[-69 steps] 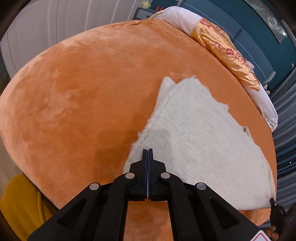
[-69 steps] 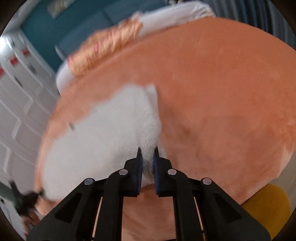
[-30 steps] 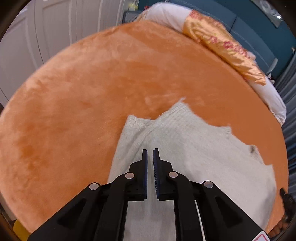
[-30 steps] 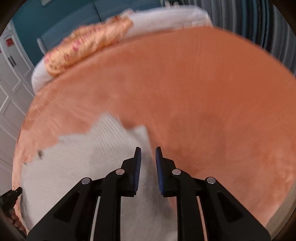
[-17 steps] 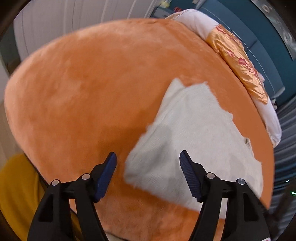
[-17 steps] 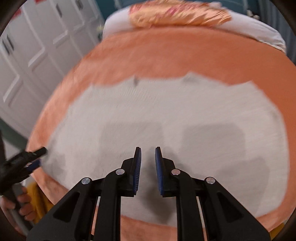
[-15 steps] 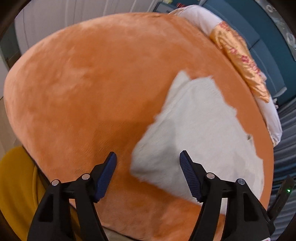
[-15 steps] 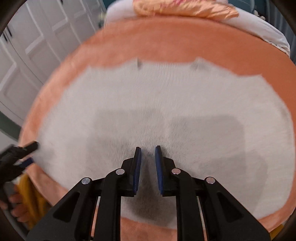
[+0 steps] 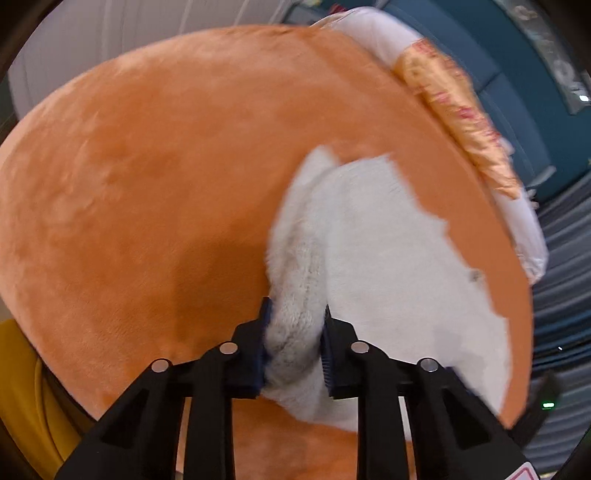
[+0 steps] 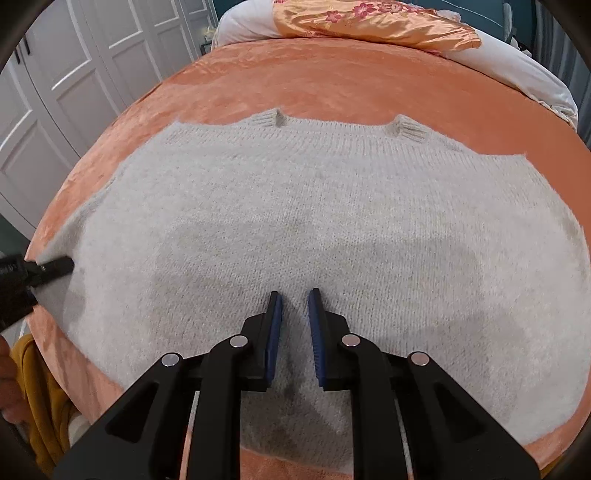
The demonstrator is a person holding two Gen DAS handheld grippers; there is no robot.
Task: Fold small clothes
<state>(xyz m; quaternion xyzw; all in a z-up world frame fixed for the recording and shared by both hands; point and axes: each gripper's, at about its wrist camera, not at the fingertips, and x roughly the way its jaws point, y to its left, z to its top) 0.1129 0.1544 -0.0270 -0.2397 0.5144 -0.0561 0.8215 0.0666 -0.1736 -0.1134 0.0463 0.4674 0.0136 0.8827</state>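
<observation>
A cream knit sweater [image 10: 295,206] lies flat on the orange plush bed cover [image 10: 332,81], neckline at the far side. My left gripper [image 9: 295,312] is at the sweater's [image 9: 388,258] left edge. Its jaws are closing, and a bunched fold of the knit is pressed between the blue pads. In the right wrist view its fingertips [image 10: 55,267] show at that same edge. My right gripper [image 10: 295,295] is over the sweater's middle near the hem, jaws a narrow gap apart with nothing pinched between them.
A gold floral pillow [image 10: 369,18] and white bedding lie along the bed's far side. White wardrobe doors [image 10: 74,74] stand to the left. A person's hand and yellow clothing [image 10: 37,398] are at the bed's near left edge.
The left jaws, wide open around the sweater's corner half a second ago, have closed on its edge and bunched it. The right gripper swung over the sweater's middle, then stayed still.
</observation>
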